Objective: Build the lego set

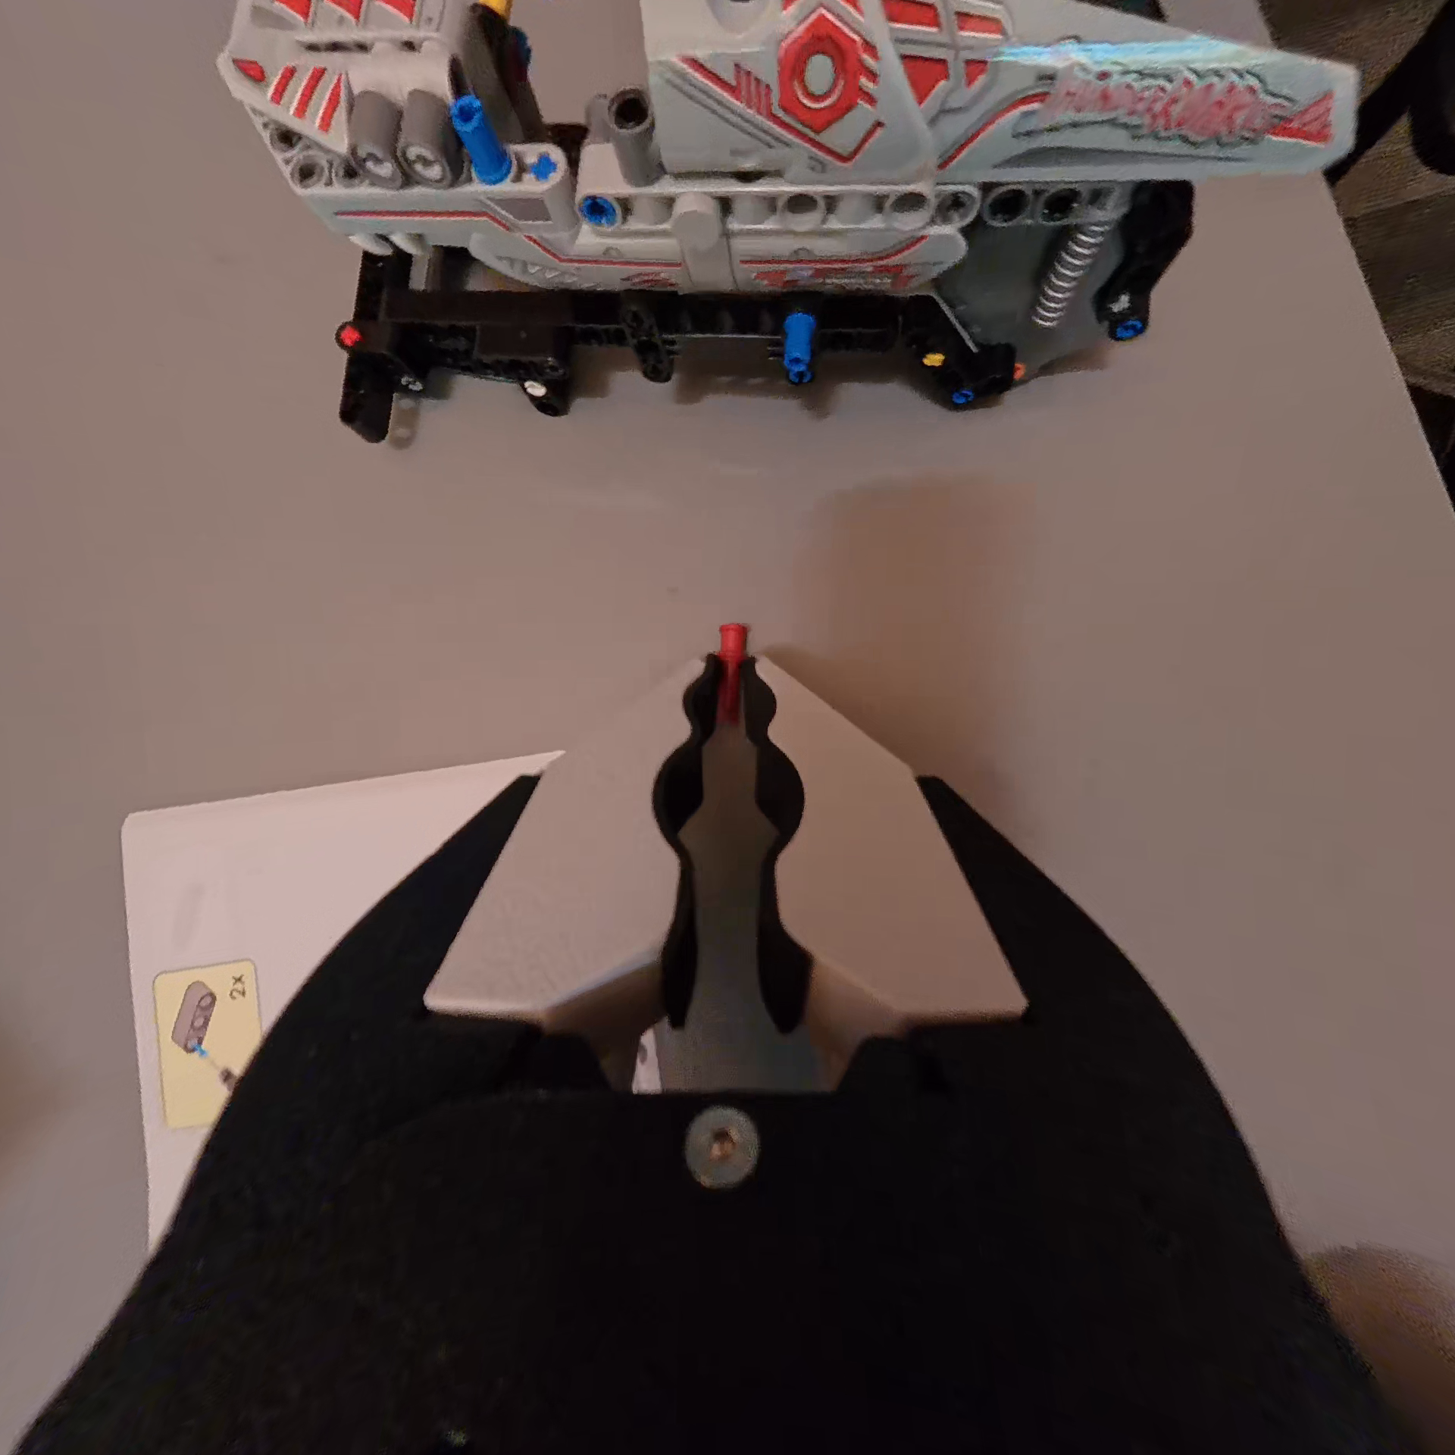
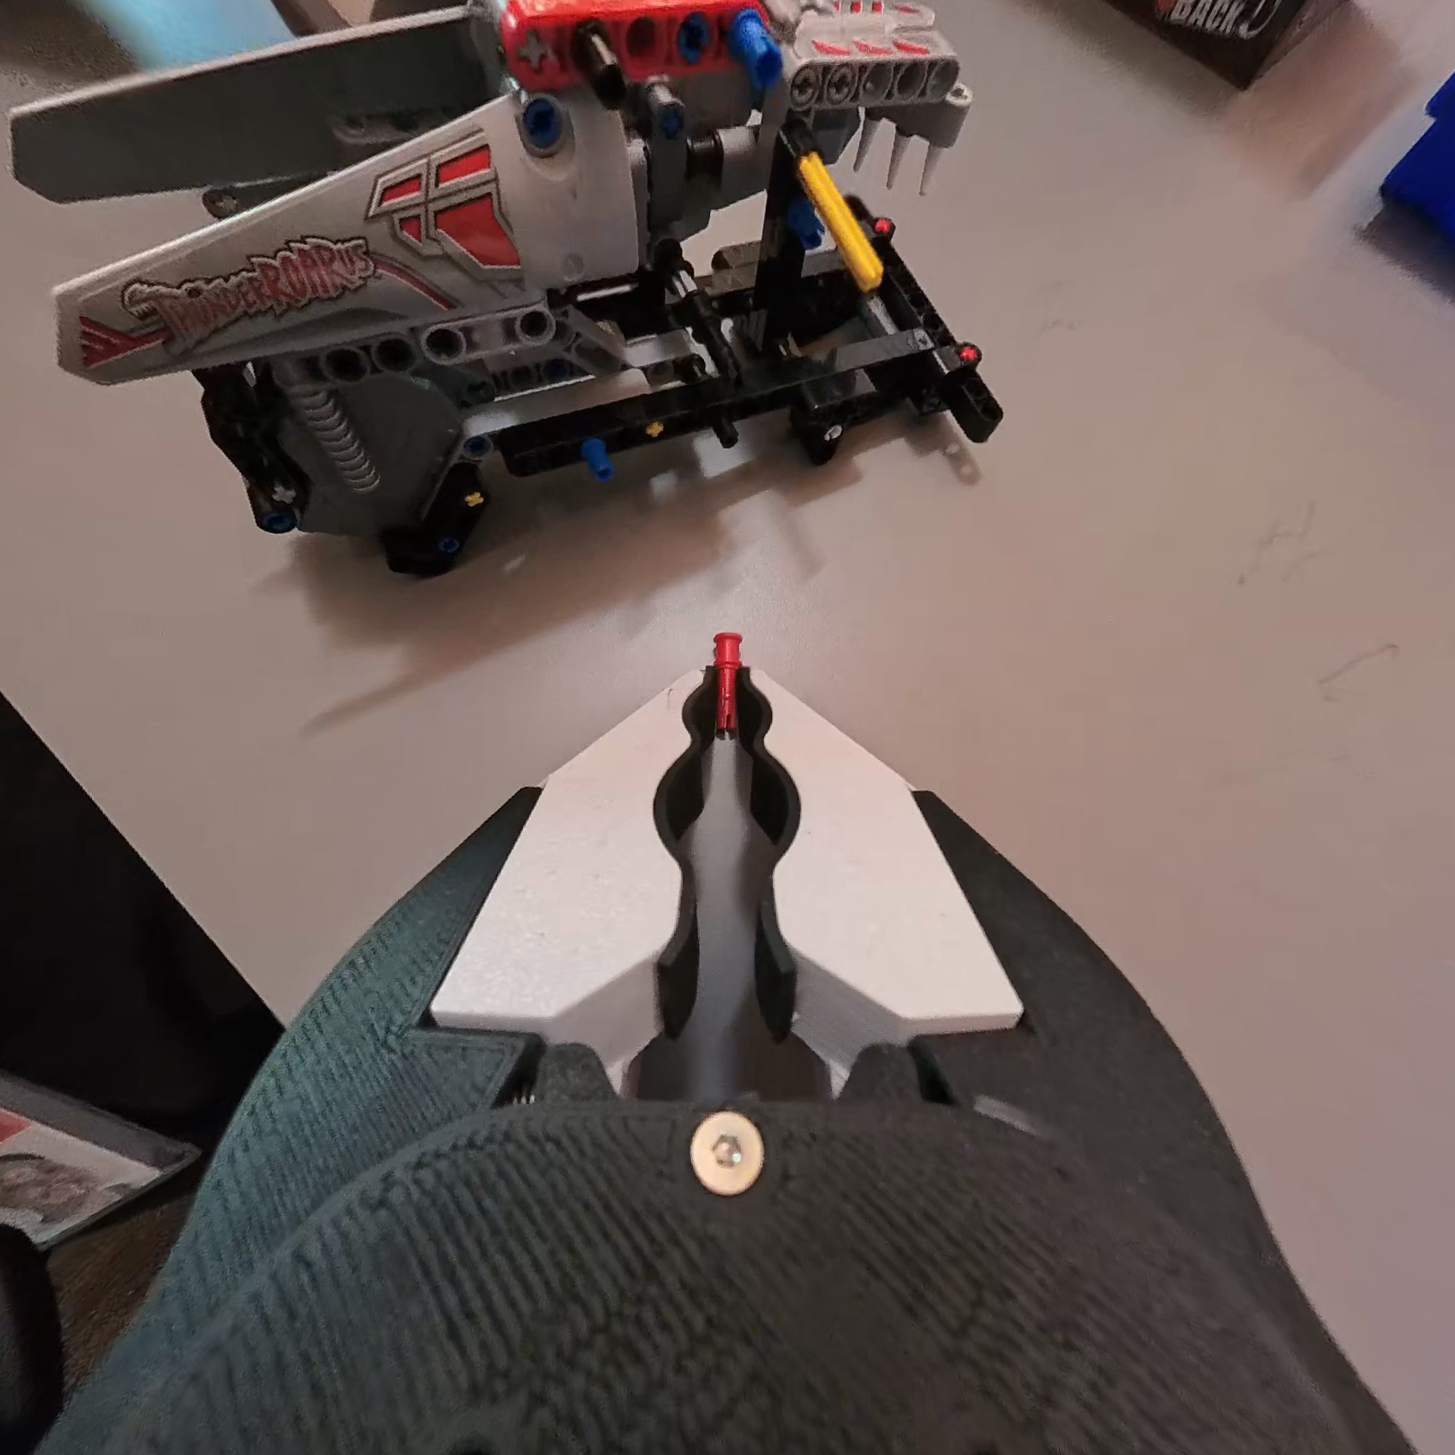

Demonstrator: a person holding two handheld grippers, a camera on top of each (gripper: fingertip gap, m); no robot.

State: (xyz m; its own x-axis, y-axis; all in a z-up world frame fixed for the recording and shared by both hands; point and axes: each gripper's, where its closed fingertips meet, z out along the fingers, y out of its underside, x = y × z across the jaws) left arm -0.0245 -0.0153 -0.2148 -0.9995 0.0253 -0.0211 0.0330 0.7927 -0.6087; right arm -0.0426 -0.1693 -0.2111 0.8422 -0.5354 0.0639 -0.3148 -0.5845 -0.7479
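A half-built lego vehicle (image 1: 708, 228) with grey panels, red stickers and a black frame stands on the grey table (image 1: 315, 590). It also shows in the right wrist view (image 2: 504, 315). My left gripper (image 1: 732, 669) is shut on a small red pin (image 1: 732, 642), which sticks out past the fingertips, a short way in front of the model. My right gripper (image 2: 726, 681) is shut on another small red pin (image 2: 726, 653), held above the table short of the model's black frame. Blue pins (image 1: 798, 342) stick out of the frame.
An instruction sheet (image 1: 260, 905) lies on the table at the left under my left gripper. A dark box (image 2: 1228, 31) and a blue object (image 2: 1425, 173) sit at the far right. The table edge (image 2: 157, 866) runs diagonally at the left, with a booklet (image 2: 71, 1165) below it. There is about 15 centimeters between the tips of the two grippers. The blue object (image 2: 1425, 173) is about equally far from each gripper, around 30 centimeters.
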